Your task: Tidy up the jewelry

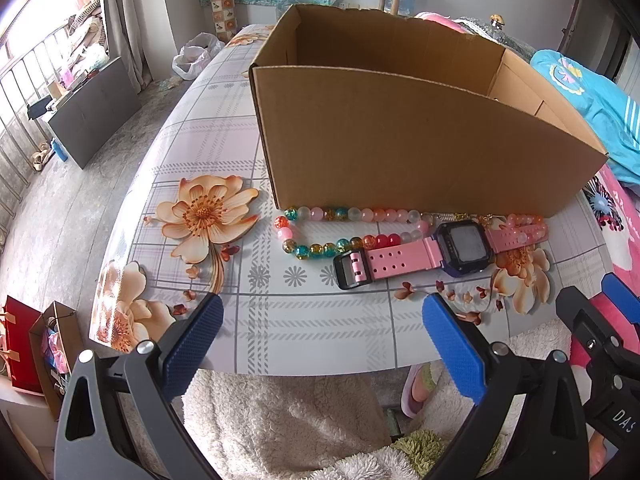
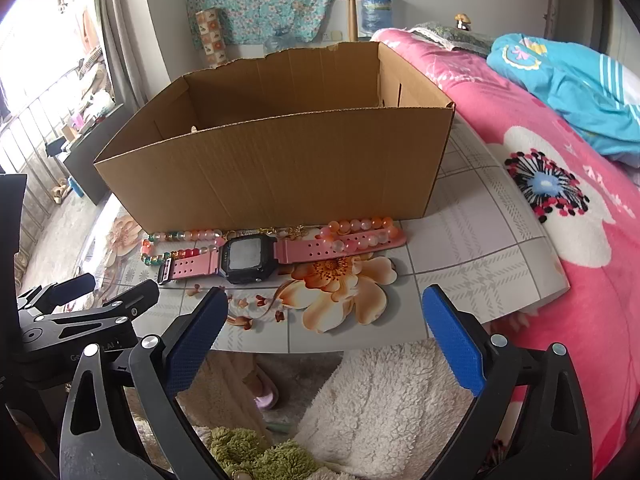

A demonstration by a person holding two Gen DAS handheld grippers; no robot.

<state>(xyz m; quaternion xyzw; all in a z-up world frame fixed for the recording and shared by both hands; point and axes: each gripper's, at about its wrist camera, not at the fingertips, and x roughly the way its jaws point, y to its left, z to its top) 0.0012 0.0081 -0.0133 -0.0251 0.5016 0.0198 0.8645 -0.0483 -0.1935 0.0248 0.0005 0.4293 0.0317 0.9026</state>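
An open cardboard box (image 1: 416,148) (image 2: 280,172) stands on the flowered table (image 1: 280,320) (image 2: 472,248). Against its front wall lie a pink-strapped digital watch (image 1: 464,248) (image 2: 246,258), a multicoloured bead bracelet (image 1: 320,246) (image 2: 180,248), a pink bead bracelet (image 1: 524,222) (image 2: 360,232) and a thin gold chain (image 2: 276,232). My left gripper (image 1: 322,316) hovers open near the table's front edge, short of the watch. My right gripper (image 2: 324,312) is also open, above the front edge, facing the pink bracelet. Both hold nothing. The box floor is hidden.
A pink flowered bedspread (image 2: 560,200) with a blue garment (image 2: 580,92) borders the table on the right. Fluffy cream fabric (image 1: 280,420) fills the space below the front edge. The right gripper's body (image 1: 600,340) sits close beside the left one. A red bag (image 1: 20,348) stands on the floor at left.
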